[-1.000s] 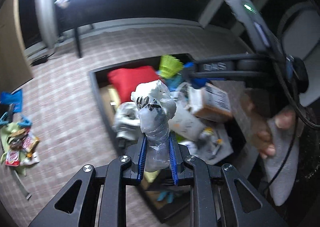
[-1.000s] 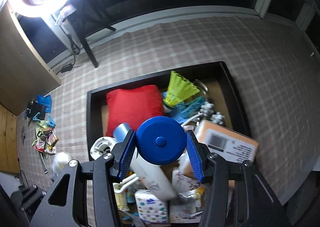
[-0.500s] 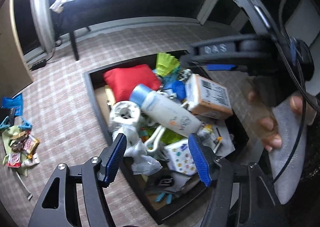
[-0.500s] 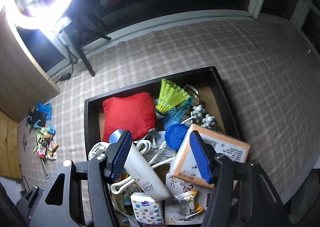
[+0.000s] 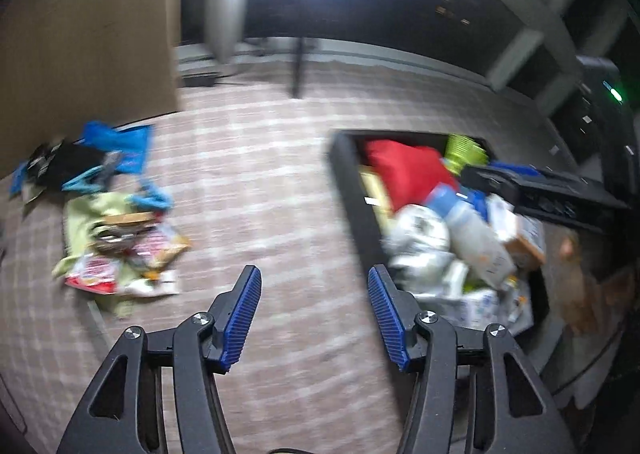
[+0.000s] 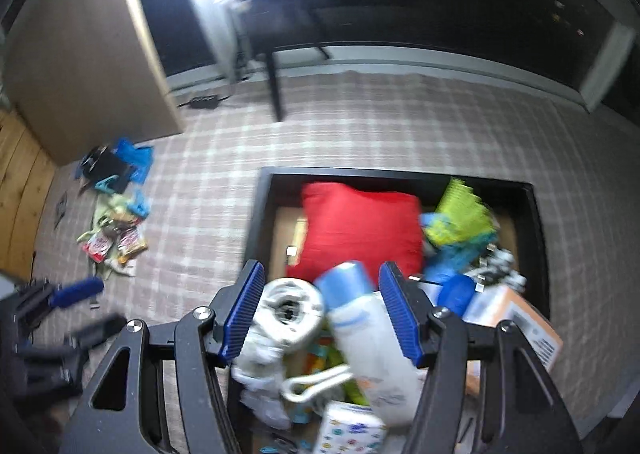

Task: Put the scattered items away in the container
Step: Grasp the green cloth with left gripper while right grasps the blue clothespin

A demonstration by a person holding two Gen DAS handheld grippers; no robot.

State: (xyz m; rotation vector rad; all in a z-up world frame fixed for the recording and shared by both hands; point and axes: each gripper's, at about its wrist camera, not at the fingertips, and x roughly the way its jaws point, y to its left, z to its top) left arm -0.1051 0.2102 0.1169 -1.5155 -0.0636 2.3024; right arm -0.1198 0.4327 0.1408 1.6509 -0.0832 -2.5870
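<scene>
The black container (image 6: 256, 214) lies on the checked carpet, full of items: a red cushion (image 6: 360, 226), a white bottle with a blue cap (image 6: 368, 326), a tape roll (image 6: 290, 308), a yellow-green shuttlecock (image 6: 460, 214). It also shows at the right of the left wrist view (image 5: 352, 206). A pile of scattered items (image 5: 120, 238) lies on the carpet at the left, with snack packets and blue clips; it shows in the right wrist view (image 6: 116, 230) too. My left gripper (image 5: 314, 314) is open and empty over bare carpet between pile and container. My right gripper (image 6: 320, 314) is open and empty above the container.
A wooden cabinet (image 6: 80, 54) stands at the back left behind the pile. A dark table leg (image 6: 274, 86) stands on the carpet at the back. A bright ring lamp glares at the top. The left gripper's body (image 6: 60, 318) shows at the left edge.
The left gripper dropped its plastic-wrapped bundle into the container, opened, and swung left toward the pile. The right gripper let go of the blue round lid into the container and stays open.
</scene>
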